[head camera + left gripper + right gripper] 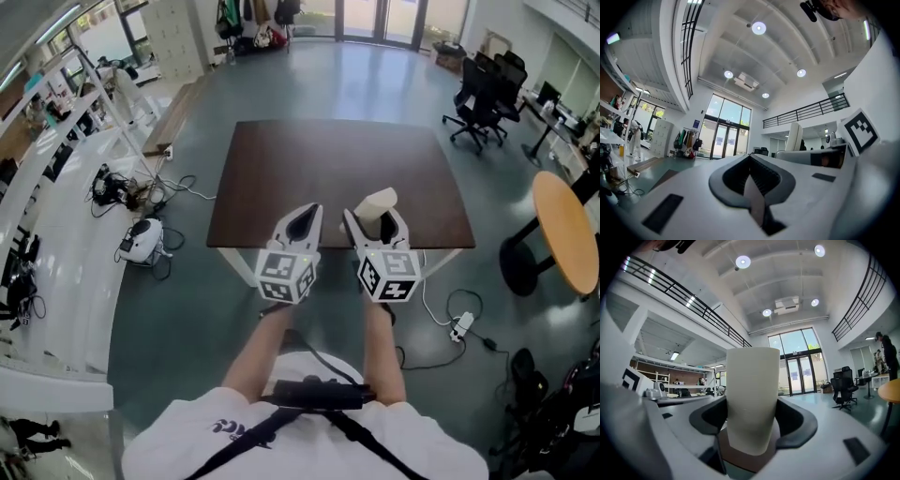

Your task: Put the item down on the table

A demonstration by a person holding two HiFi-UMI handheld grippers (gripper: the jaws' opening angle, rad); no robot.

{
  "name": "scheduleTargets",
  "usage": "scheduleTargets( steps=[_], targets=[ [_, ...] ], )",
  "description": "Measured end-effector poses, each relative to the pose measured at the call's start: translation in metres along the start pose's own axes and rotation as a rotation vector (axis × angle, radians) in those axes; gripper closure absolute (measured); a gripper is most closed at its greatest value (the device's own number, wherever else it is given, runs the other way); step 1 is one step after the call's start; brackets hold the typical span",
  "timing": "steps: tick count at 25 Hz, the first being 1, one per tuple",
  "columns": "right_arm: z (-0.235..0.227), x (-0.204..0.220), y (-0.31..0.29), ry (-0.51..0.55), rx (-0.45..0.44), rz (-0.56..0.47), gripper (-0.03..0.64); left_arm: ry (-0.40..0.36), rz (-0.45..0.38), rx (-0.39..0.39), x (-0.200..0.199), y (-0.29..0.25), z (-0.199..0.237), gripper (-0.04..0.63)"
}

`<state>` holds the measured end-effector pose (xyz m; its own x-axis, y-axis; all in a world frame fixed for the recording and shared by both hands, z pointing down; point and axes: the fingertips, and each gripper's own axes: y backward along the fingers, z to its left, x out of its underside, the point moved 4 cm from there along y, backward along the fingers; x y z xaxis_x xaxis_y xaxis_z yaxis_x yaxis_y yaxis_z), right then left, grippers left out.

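In the head view, a dark brown square table (337, 169) stood on a grey floor, and the person held both tools over its near edge. The left gripper (307, 221) hung over the middle of that edge with its jaws pressed together. The right gripper (377, 223) sat just beside it, towards the near right corner, carrying a cream-coloured tapered cup (379, 202) that leaned away from the person. A round orange-topped table (567, 234) stood well apart, off the right edge.

In the left gripper view, the left gripper (750, 174) had its dark pads meeting, with nothing between them.

In the right gripper view, the right gripper (753, 422) had its jaws closed against both sides of the cup (752, 390), which stood upright between them, with brown tabletop showing beneath.
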<state>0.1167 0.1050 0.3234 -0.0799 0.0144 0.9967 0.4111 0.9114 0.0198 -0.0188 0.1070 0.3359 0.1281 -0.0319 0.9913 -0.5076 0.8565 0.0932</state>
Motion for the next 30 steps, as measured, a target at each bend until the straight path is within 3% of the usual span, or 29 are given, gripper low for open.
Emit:
scheduleTargets(
  steps=[11,19,22,26,30],
  targets=[
    [-0.043,0.009,-0.124,0.029,-0.021,-0.008,0.295,0.044,0.004,-0.015,0.027,-0.111,0.081,0.583],
    [-0.078,-0.02,-0.241,0.081,0.005,-0.014,0.295,0.062,-0.074,0.041,-0.001,-0.221,0.152,0.583],
    [-0.083,-0.013,-0.283,0.074,0.024,-0.003,0.295,0.054,-0.062,0.058,0.003,-0.245,0.183,0.583],
    [-0.077,0.003,-0.324,0.075,0.002,0.021,0.295,0.103,-0.027,0.085,0.02,-0.265,0.217,0.583],
    [-0.078,0.023,-0.349,0.085,-0.006,0.07,0.295,0.128,0.003,0.056,0.038,-0.276,0.24,0.583]
  ],
)
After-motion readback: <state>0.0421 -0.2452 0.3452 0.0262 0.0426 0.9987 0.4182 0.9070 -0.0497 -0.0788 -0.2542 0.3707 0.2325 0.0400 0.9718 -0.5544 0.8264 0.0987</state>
